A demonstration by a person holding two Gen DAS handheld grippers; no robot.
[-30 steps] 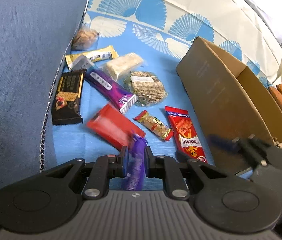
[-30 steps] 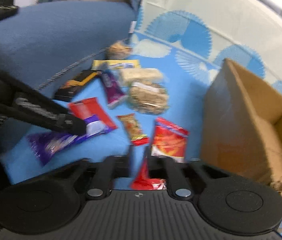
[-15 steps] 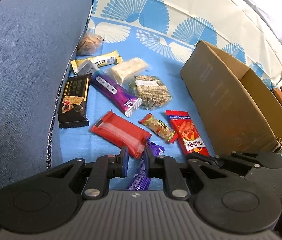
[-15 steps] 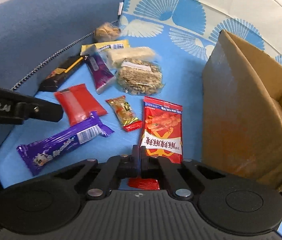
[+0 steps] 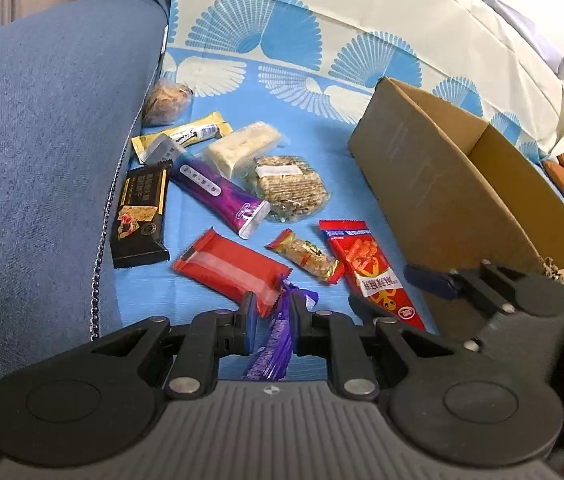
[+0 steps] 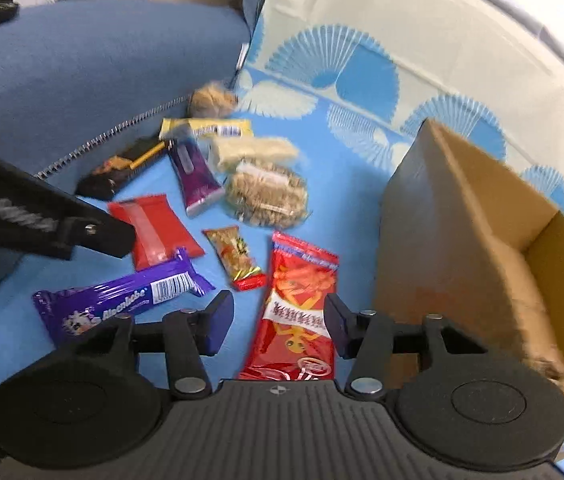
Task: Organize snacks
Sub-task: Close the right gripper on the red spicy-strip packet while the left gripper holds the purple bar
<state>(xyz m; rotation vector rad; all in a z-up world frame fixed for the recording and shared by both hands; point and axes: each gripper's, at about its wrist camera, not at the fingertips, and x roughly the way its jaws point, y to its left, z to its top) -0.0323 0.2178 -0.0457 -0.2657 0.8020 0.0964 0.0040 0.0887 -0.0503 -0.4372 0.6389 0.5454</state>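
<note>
Left tool [image 5: 270, 312]: narrow, clamped on the purple bar [image 5: 272, 340], bottom centre.
Right tool [image 6: 278, 320]: jaws just opened, apart over the red packet [image 6: 297, 312].
Box [image 5: 461, 192]: right side, on the blue sheet [image 5: 321, 140].

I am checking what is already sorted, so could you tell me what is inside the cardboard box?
Inside the cardboard box, only bare brown inner walls show, and no snack is visible. Its near wall hides the floor and lower interior in both wrist views, so something lying flat there cannot be ruled out.
</note>
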